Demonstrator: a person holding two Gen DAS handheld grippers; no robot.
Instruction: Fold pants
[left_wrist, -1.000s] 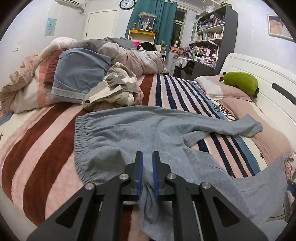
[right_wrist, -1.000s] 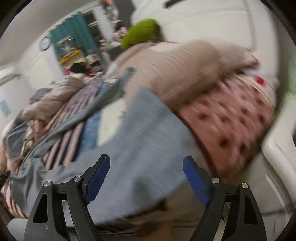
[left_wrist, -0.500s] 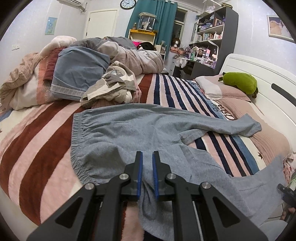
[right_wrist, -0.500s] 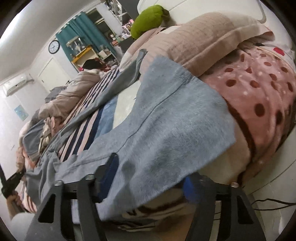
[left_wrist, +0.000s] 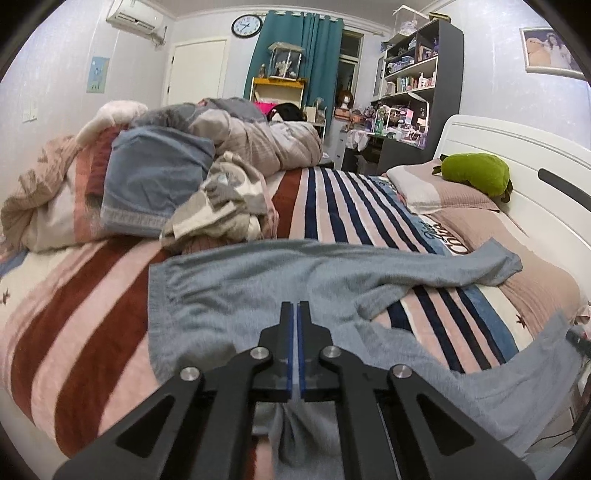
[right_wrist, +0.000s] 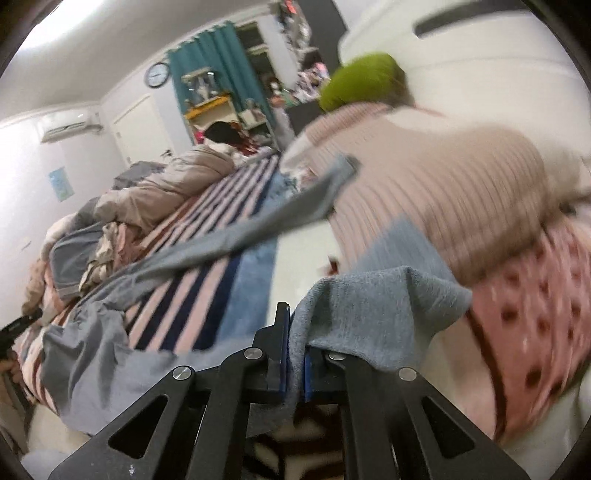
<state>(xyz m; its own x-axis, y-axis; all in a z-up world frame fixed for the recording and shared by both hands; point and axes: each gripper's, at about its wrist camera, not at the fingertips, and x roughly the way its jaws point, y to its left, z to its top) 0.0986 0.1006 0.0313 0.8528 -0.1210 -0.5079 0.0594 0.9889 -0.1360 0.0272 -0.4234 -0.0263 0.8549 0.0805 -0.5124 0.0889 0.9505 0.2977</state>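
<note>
Grey pants (left_wrist: 258, 280) lie spread across the striped bed, waistband to the left, one leg reaching toward the pillows. My left gripper (left_wrist: 295, 314) is shut at the near edge of the pants, with a pinch of grey cloth hanging below its blue pads. In the right wrist view the near leg's hem (right_wrist: 376, 306) is bunched and lifted off the bed, and my right gripper (right_wrist: 293, 332) is shut on it. The other leg (right_wrist: 280, 218) stretches away toward the pillow. My left gripper's tip (right_wrist: 18, 325) shows at the far left edge.
A heap of quilts and clothes (left_wrist: 177, 173) fills the back left of the bed. Pillows (left_wrist: 443, 192) with a green plush toy (left_wrist: 476, 173) lie by the white headboard (left_wrist: 517, 155). A pink dotted blanket (right_wrist: 532, 314) hangs at the bed's right edge. Shelves (left_wrist: 417, 85) stand behind.
My right gripper went from wide open around the hem to shut on it, then lifted and rolled with the cloth. The left gripper stayed shut and barely moved.
</note>
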